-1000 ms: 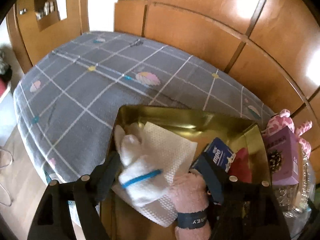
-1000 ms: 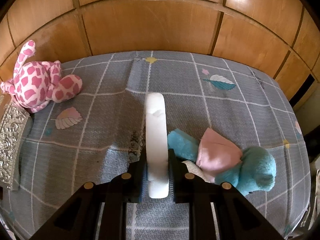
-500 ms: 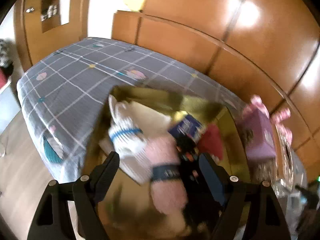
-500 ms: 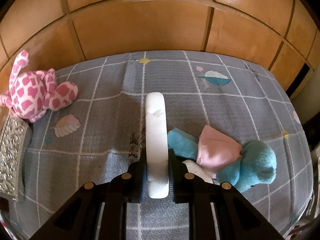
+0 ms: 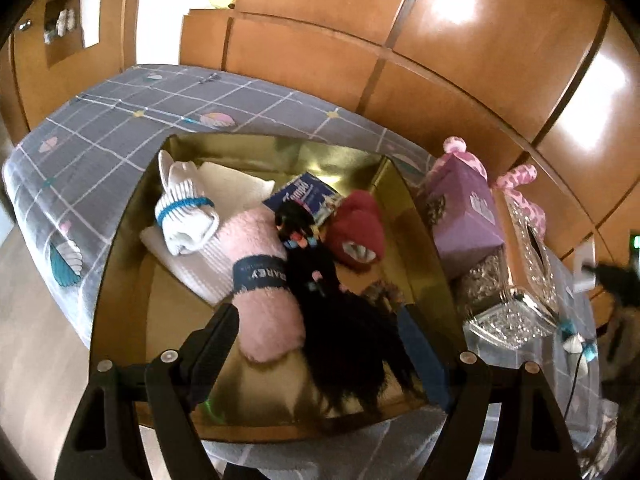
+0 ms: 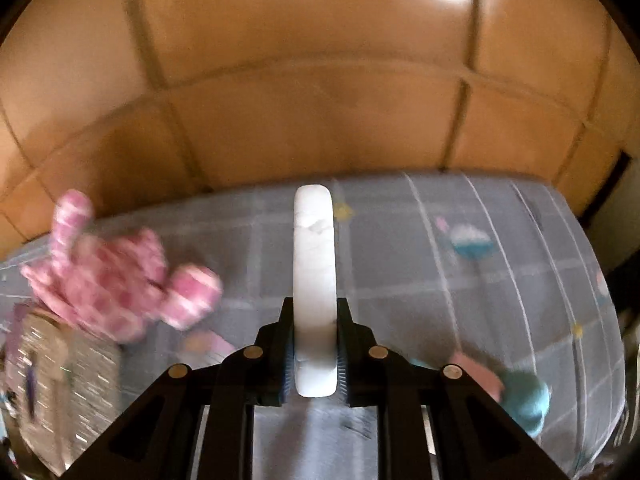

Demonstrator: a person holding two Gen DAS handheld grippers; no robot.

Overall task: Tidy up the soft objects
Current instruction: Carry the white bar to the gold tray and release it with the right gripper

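Here the left gripper [image 5: 316, 344] gapes empty over the gold box [image 5: 120, 248]; the right gripper [image 6: 314, 354] clamps a white bar [image 6: 314, 264].

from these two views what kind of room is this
Most likely a bedroom. A bed with a grey checked sheet fills both views, glossy wooden wardrobe-style panels stand behind it, and a pink spotted plush toy lies on the sheet beside a gold box of socks and soft things.
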